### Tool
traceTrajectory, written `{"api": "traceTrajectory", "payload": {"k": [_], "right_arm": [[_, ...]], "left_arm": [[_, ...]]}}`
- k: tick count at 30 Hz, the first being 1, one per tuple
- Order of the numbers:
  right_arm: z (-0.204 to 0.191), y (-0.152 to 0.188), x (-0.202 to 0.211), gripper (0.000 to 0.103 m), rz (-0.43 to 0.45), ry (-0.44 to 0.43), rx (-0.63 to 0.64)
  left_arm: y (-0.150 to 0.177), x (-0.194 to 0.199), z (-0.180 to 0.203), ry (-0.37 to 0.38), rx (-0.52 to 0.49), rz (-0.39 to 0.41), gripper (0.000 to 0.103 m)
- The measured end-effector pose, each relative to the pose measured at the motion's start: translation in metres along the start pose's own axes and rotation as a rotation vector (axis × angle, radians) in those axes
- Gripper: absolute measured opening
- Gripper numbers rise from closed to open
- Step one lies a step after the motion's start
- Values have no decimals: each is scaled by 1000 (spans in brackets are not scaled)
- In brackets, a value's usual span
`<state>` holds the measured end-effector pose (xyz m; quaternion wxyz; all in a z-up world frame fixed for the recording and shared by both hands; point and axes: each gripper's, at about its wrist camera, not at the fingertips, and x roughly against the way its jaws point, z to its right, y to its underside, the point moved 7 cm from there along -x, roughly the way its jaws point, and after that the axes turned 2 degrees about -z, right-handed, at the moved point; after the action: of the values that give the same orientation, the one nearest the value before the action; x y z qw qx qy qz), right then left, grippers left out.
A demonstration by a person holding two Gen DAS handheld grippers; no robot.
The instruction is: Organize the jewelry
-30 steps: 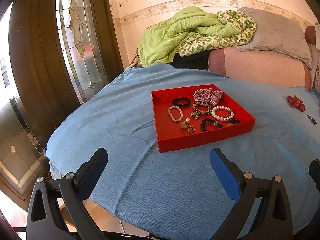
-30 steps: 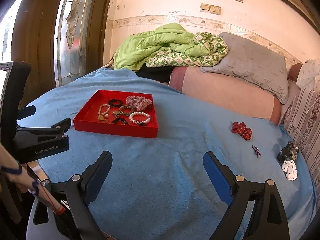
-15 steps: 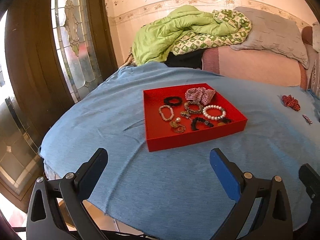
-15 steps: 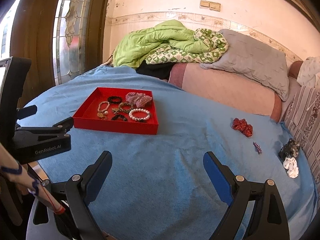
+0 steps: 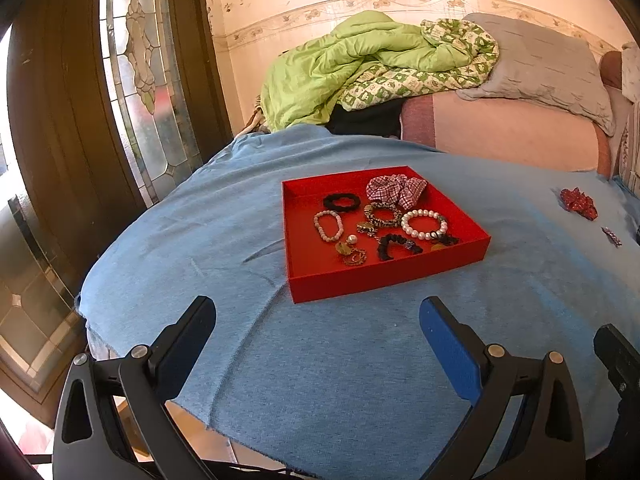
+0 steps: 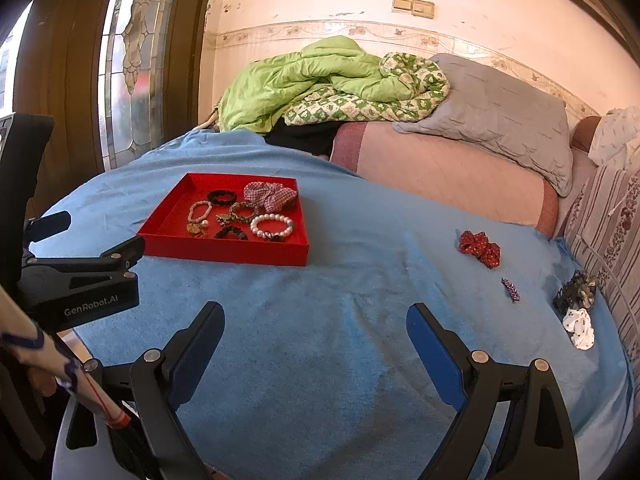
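A red tray [image 5: 312, 284] [image 6: 224, 250] rests on the blue cloth and holds several bracelets, scrunchies and earrings, among them a pearl bracelet [image 5: 423, 224] [image 6: 272, 226] and a checked scrunchie [image 5: 396, 191] [image 6: 270, 194]. Loose on the cloth to the right lie a red bow [image 6: 479, 248] [image 5: 578, 203], a small purple clip [image 6: 510, 289] [image 5: 611, 236], a dark claw clip [image 6: 576, 292] and a white piece [image 6: 579, 327]. My left gripper [image 5: 316, 320] is open and empty, short of the tray. My right gripper [image 6: 316, 328] is open and empty over bare cloth.
The blue cloth [image 6: 340, 320] covers a bed whose near edge drops off at the left [image 5: 120, 320]. A green quilt [image 5: 360, 68], a grey pillow [image 6: 500, 112] and a pink bolster [image 6: 440, 168] lie behind. A glazed wooden door [image 5: 132, 80] stands at the left.
Both grippers have drifted slightly, so the tray sits a little further left and higher in the left view. Nothing on the cloth has moved. Both jaws stay open.
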<state>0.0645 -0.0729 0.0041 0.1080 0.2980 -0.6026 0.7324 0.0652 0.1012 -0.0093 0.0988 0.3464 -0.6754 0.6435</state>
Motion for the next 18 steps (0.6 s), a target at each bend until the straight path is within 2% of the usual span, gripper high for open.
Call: {"api": "traceTrajectory", "payload": {"k": [18], "right_arm": [[0, 3, -3, 95, -5, 8, 6]], "left_arm": [[2, -3, 1, 0, -20, -4, 101]]}}
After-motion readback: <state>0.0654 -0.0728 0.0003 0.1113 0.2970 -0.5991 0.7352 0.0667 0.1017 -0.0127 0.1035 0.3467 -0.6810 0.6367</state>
